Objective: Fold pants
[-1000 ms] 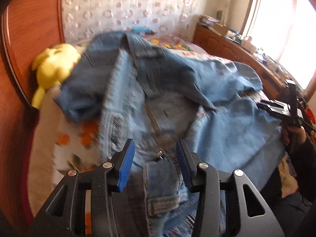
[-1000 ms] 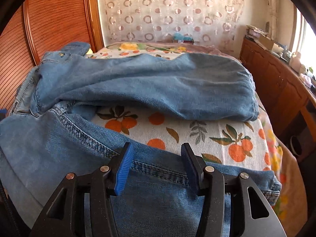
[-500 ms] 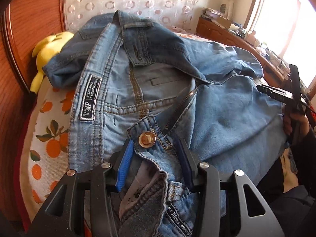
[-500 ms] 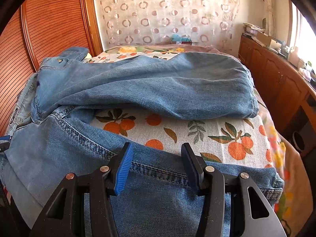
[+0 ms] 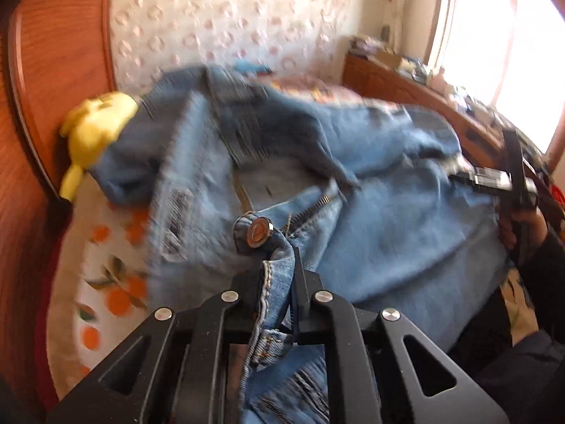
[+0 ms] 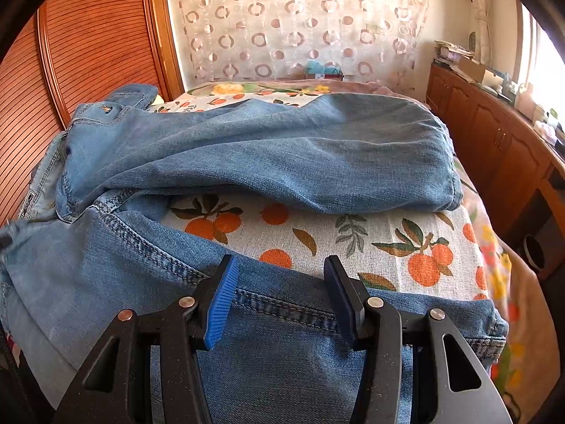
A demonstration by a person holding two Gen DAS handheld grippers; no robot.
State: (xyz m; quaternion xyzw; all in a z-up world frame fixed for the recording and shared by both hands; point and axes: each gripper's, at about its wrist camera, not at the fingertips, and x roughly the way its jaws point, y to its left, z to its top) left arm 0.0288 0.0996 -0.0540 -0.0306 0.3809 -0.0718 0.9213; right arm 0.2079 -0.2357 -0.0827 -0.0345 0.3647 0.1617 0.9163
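Blue jeans (image 5: 388,240) lie spread on a bed, fly open, with a metal button (image 5: 259,231) at the waistband. My left gripper (image 5: 279,268) is closing its jaws on the waistband just below that button, and the denim is pinched between the pads. In the right wrist view one jeans leg (image 6: 282,155) lies folded across the bed, and the other leg (image 6: 106,282) runs under my right gripper (image 6: 280,272). Its blue pads stand apart over the leg's stitched seam, gripping nothing. A person's hand (image 5: 522,222) holds the right gripper at the jeans' right edge.
The bed has a sheet printed with oranges (image 6: 388,243). A yellow plush toy (image 5: 99,123) leans on the wooden headboard (image 5: 53,70) at the left. A wooden cabinet (image 6: 494,148) with clutter runs along the right under a bright window.
My left gripper's jaws have come together on the waistband by the button and the gripper has shifted, blurring its view. The right gripper has stayed put with its jaws apart.
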